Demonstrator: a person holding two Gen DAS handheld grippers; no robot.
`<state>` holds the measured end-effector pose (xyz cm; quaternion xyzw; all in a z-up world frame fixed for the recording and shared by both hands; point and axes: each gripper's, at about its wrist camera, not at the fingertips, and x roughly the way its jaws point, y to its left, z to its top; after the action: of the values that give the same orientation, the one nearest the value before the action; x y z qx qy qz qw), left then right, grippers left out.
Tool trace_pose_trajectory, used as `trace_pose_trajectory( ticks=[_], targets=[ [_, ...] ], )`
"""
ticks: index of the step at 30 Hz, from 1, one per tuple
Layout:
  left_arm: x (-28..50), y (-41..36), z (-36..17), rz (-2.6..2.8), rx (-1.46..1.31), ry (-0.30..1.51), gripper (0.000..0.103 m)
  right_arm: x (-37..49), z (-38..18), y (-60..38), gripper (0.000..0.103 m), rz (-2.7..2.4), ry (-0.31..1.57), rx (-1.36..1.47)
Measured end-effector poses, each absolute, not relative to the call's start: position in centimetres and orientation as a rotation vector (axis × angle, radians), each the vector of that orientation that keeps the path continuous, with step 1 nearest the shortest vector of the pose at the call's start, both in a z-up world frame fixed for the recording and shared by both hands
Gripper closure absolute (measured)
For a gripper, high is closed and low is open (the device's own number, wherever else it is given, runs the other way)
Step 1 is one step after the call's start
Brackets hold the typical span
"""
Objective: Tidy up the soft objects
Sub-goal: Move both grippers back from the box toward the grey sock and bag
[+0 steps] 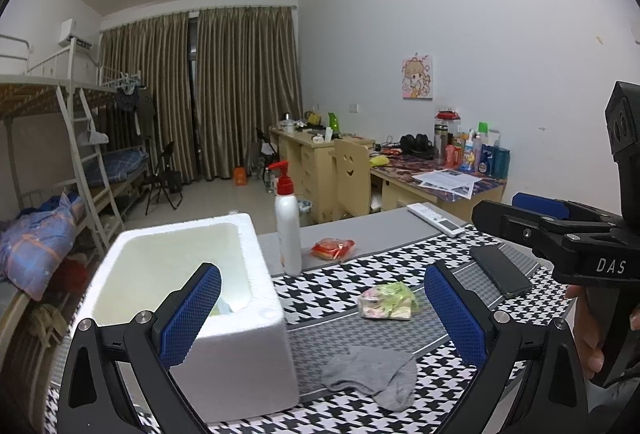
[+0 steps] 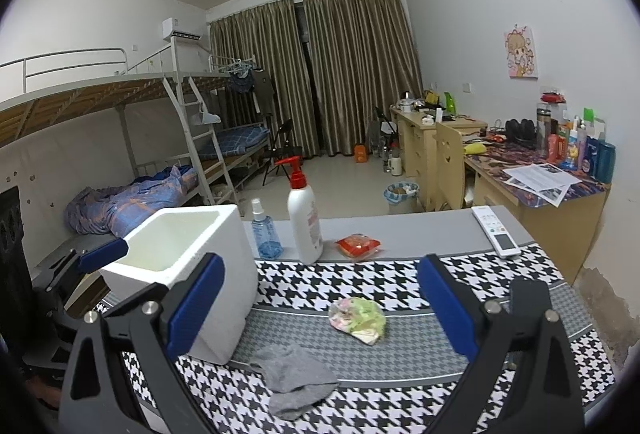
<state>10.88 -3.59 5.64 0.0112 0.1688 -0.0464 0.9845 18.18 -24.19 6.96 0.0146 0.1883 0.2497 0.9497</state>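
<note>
With both grippers' jaws spread and empty above the worktop, the limp grey sock (image 2: 294, 378) beside the foam box (image 2: 188, 274) could slip from a shallow pinch.

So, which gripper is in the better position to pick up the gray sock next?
Probably the left gripper. Its open fingers frame the gray sock, with the white foam box beside it. The right gripper is also open, but the sock lies left of its centre.
</note>
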Motion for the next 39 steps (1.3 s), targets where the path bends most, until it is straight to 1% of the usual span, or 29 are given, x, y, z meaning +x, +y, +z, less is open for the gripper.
trace_pose_trajectory(
  ticks=[11, 39],
  targets=[
    [11.6, -5.0, 4.5, -0.091, 0.012, 0.387, 0.001, 18.5, 6.6, -25.7, 0.004, 0.497, 0.371, 0.028],
    [12.8, -7.5, 0.9, -0.128, 0.012, 0.487, 0.001, 21.1, 4.0, -27.1, 0.004, 0.477, 0.473, 0.005]
  ],
)
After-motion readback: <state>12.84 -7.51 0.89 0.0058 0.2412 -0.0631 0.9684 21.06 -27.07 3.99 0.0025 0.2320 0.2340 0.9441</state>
